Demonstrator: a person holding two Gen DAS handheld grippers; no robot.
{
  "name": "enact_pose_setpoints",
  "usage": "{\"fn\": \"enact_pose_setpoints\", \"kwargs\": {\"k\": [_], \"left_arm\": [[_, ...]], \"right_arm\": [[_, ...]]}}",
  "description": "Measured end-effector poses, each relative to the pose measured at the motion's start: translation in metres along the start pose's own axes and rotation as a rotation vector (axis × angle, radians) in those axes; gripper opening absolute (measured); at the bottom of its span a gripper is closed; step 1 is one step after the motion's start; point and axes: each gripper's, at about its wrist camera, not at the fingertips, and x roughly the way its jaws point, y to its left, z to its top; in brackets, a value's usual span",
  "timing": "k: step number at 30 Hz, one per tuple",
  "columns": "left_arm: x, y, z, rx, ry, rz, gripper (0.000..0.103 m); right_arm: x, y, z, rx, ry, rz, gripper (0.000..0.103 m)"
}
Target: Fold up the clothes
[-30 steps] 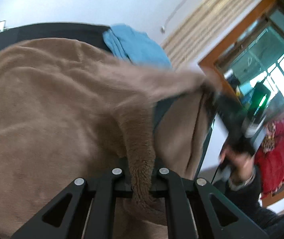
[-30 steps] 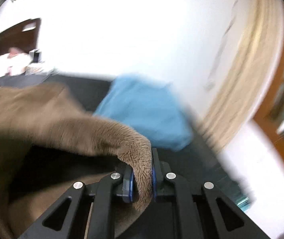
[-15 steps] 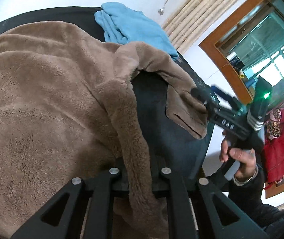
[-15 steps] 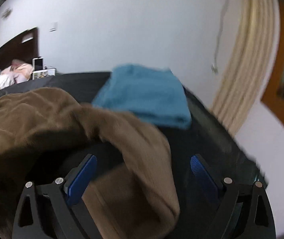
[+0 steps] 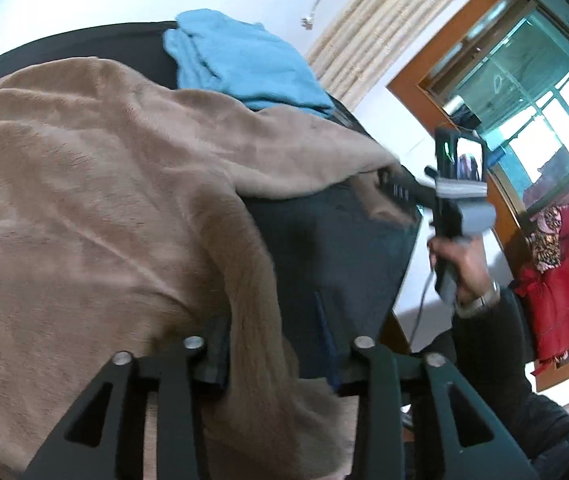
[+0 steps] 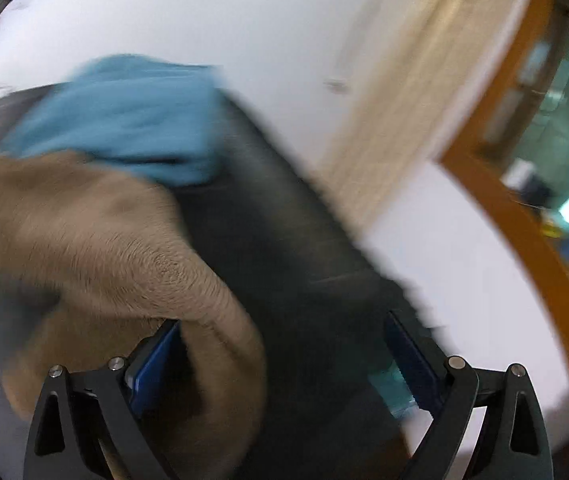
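Lying half-folded, the fleece [image 5: 84,184] needs more folds; left gripper [image 5: 276,356] is opening around its edge, right gripper [image 6: 280,356] spread wide.

Daylight pours in from the window [image 5: 532,92] at two o'clock, its panes glaring white. The left wrist view is bright and mostly sharp, bowed at the rim with black corners. The right wrist view smears heavily; the blue cloth [image 6: 124,116] at ten o'clock and the wall streak into soft blur.
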Motion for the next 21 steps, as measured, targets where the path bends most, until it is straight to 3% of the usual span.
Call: {"fn": "enact_pose_setpoints", "kwargs": {"k": [4, 7, 12, 16, 19, 21], "left_arm": [[0.014, -0.018, -0.009, 0.041, 0.016, -0.004, 0.051], [0.02, -0.023, -0.012, 0.045, 0.02, -0.009, 0.051], [-0.003, -0.017, -0.01, 0.006, -0.025, -0.076, 0.051], [-0.028, -0.015, -0.024, 0.017, -0.059, -0.071, 0.053], [-0.054, -0.001, -0.039, 0.007, -0.114, -0.009, 0.053], [-0.08, 0.017, -0.055, -0.013, -0.161, 0.08, 0.053]], "right_arm": [[-0.02, -0.041, 0.012, 0.209, -0.049, 0.05, 0.097], [-0.048, -0.032, 0.018, 0.21, -0.123, 0.106, 0.097], [-0.083, 0.029, 0.031, 0.141, -0.146, 0.542, 0.097], [-0.119, 0.103, 0.036, -0.017, -0.138, 0.841, 0.097], [-0.13, 0.166, 0.032, -0.178, -0.07, 0.969, 0.097], [-0.131, 0.193, 0.022, -0.256, -0.023, 0.989, 0.097]]}}
